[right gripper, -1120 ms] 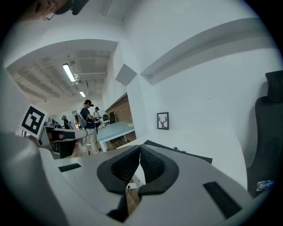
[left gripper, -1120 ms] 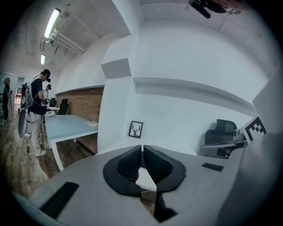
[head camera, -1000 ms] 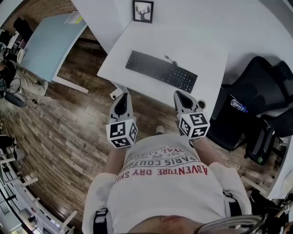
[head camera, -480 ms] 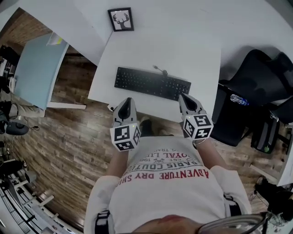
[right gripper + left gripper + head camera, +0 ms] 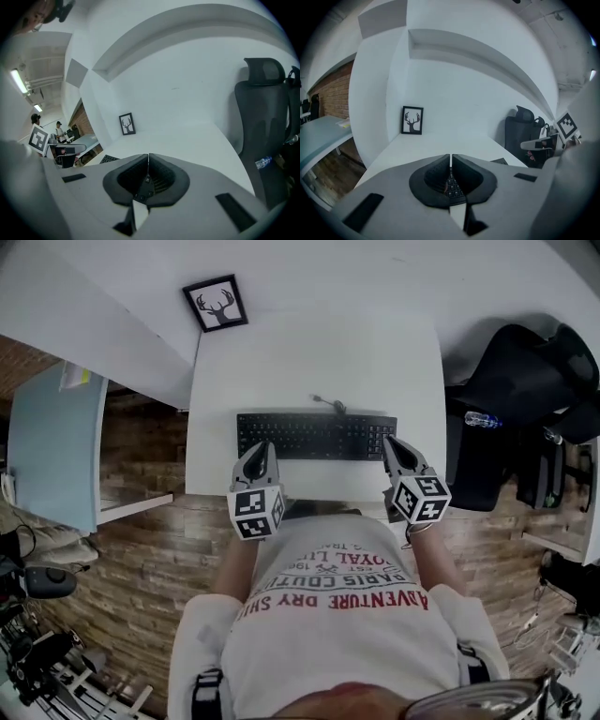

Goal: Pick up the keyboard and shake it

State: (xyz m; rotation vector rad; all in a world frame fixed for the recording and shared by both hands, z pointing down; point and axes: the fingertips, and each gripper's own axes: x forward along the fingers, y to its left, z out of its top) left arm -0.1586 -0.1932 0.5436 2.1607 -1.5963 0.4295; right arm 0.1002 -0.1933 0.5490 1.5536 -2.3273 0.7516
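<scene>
A black keyboard [image 5: 314,437] with a thin cable lies near the front edge of the white desk [image 5: 319,352]. My left gripper [image 5: 262,448] hangs over the keyboard's left end, its jaws shut with nothing between them. My right gripper [image 5: 388,441] is at the keyboard's right end, also shut and empty. In the left gripper view the shut gripper [image 5: 450,157] shows keyboard keys [image 5: 453,187] through the hollow below its tips. The right gripper view shows that shut gripper [image 5: 148,157] with keys [image 5: 145,185] beneath it. Whether either touches the keyboard I cannot tell.
A framed deer picture [image 5: 215,303] stands at the desk's back left against the white wall. A black office chair [image 5: 525,381] with a water bottle [image 5: 476,418] is to the right. A light blue table [image 5: 47,437] stands to the left over wooden floor.
Both grippers have moved forward and down, from in front of the desk to the keyboard's two ends. The keyboard has stayed on the desk.
</scene>
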